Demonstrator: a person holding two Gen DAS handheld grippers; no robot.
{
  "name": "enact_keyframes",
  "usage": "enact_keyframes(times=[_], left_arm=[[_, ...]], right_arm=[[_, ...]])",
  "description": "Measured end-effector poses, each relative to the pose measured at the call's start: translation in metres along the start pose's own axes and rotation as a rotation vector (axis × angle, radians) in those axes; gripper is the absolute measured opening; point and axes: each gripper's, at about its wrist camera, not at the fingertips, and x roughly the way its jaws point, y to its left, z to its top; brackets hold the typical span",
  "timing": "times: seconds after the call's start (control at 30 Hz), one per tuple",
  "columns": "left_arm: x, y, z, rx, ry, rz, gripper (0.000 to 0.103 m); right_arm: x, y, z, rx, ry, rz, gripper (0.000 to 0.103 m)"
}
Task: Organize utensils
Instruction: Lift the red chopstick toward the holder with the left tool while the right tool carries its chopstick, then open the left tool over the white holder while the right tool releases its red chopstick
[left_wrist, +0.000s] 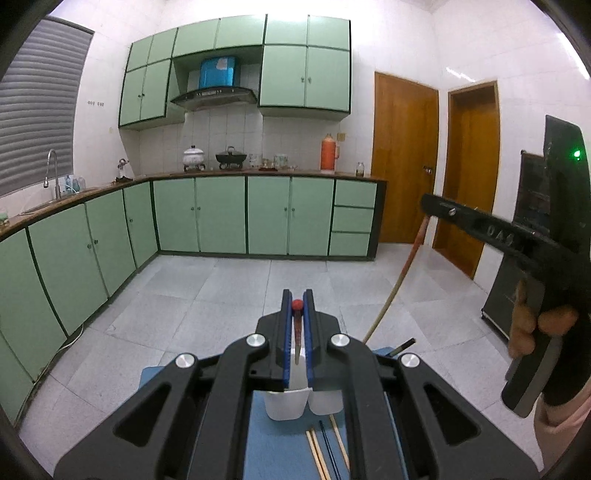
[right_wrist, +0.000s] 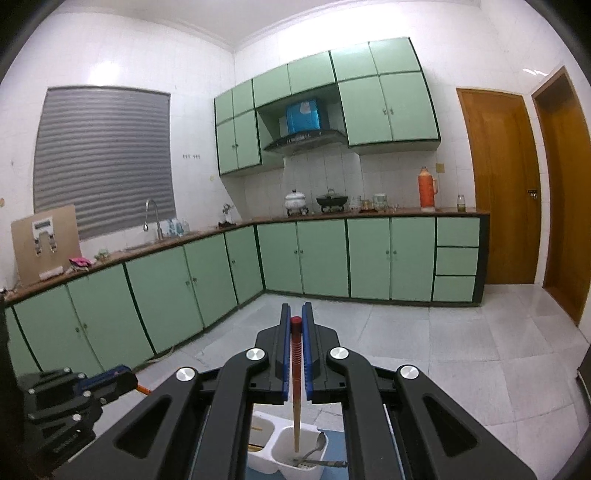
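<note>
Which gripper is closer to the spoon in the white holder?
Right. The right gripper holds its chopstick over the compartment of the white holder with the spoon. The left gripper shows no spoon below.

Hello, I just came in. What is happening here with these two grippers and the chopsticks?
A person is sorting utensils into a white divided holder on a blue mat. The left gripper is shut on a red-topped chopstick above the holder. The right gripper is shut on a second red-topped chopstick, whose tip hangs over the compartment holding a metal spoon. More chopsticks lie loose on the mat, not yet sorted.
</note>
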Motion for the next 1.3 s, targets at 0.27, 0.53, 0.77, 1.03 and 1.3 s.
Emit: enact_keyframes(times=[0.27,0.53,0.77,1.03,1.3], left_arm=[[0.044,0.004,-0.014,0.004,0.068,0.005,0.005],[0.077,0.01,-0.044,0.009,0.167,0.012,0.005],[0.094,0.016,-0.066,0.011,0.247,0.022,0.03],[0.041,0.029,-0.053,-0.038,0.106,0.045,0.061],[-0.023,0.03,-0.07,-0.084,-0.011,0.076,0.089]], right_arm=[[0.041,-0.005,-0.04,0.022,0.082,0.006,0.006],[0.049,-0.004,-0.068,0.023,0.151,0.019,0.006],[0.053,0.0,-0.094,0.013,0.244,0.02,0.012],[-0.002,-0.011,-0.087,0.046,0.137,-0.044,0.07],[-0.066,-0.004,-0.114,0.054,0.061,-0.101,0.097]])
